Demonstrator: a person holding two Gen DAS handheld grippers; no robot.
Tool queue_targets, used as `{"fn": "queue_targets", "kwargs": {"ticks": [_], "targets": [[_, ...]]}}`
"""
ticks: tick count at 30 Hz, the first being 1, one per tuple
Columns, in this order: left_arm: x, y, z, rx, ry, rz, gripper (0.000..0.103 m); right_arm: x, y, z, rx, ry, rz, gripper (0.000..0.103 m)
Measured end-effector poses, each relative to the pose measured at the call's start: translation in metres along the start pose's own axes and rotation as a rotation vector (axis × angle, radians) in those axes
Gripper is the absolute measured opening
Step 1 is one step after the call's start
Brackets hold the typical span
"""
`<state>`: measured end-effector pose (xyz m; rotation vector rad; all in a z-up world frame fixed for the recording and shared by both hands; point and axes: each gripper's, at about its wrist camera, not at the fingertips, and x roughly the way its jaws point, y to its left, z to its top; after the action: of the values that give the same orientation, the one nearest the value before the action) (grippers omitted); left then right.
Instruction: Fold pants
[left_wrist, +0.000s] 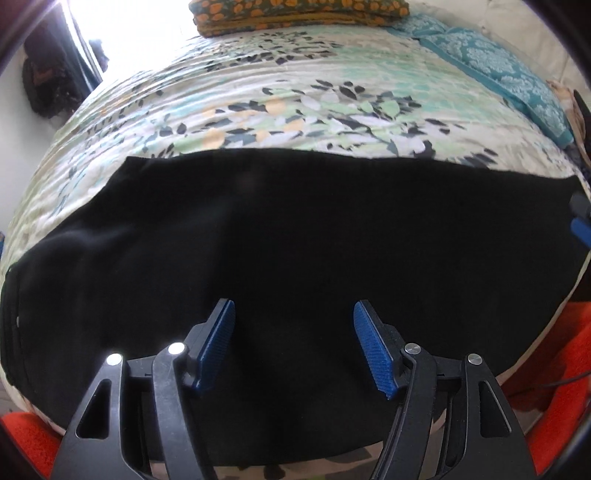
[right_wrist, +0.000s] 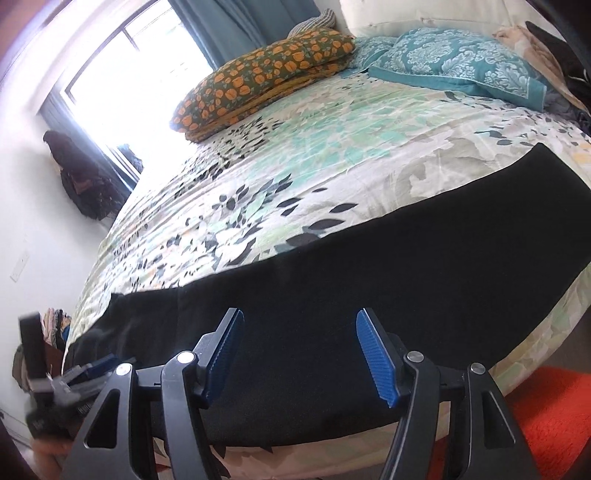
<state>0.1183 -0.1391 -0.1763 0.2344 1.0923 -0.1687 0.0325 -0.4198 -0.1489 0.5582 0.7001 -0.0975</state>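
A bed (right_wrist: 332, 155) with a leaf-printed cover fills both views. Across its near edge lie the black pants (left_wrist: 295, 240), spread flat in a long band that runs from side to side. At the far end of the bed sit an orange-flowered cushion (right_wrist: 266, 74) and a teal patterned pillow (right_wrist: 461, 62), side by side. An orange rug (right_wrist: 554, 413) shows on the floor below the bed's edge. The left claw (left_wrist: 293, 343) hangs over the pants with its blue pads well apart and nothing between them. The right claw (right_wrist: 299, 354) hangs over the same band, also spread wide and empty.
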Motion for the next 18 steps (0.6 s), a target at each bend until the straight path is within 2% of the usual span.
{"fn": "queue_targets", "kwargs": {"ticks": [2, 4, 7, 9, 10, 15, 18], "targets": [[0.003, -0.004, -0.003, 0.026, -0.022, 0.027, 0.073, -0.013, -0.022, 0.02, 0.068, -0.041, -0.008, 0.074], [0.004, -0.002, -0.001, 0.007, -0.013, 0.022, 0.074, -0.023, -0.049, 0.044, 0.127, -0.069, -0.051, 0.081], [0.003, 0.001, 0.002, -0.008, 0.003, 0.004, 0.074, -0.012, -0.091, 0.077, 0.155, 0.025, -0.138, 0.083], [0.0, 0.002, 0.004, -0.001, 0.009, 0.002, 0.074, 0.001, -0.125, 0.092, 0.226, 0.107, -0.132, 0.082], [-0.003, 0.003, 0.004, -0.002, 0.008, 0.002, 0.074, 0.0, -0.144, 0.098, 0.275, 0.11, -0.11, 0.08], [-0.02, 0.021, 0.0, -0.047, -0.024, -0.037, 0.074, -0.085, -0.22, 0.121, 0.384, -0.122, -0.093, 0.082], [-0.018, 0.025, -0.001, -0.065, -0.015, -0.049, 0.074, -0.12, -0.274, 0.107, 0.507, -0.143, -0.07, 0.082]]}}
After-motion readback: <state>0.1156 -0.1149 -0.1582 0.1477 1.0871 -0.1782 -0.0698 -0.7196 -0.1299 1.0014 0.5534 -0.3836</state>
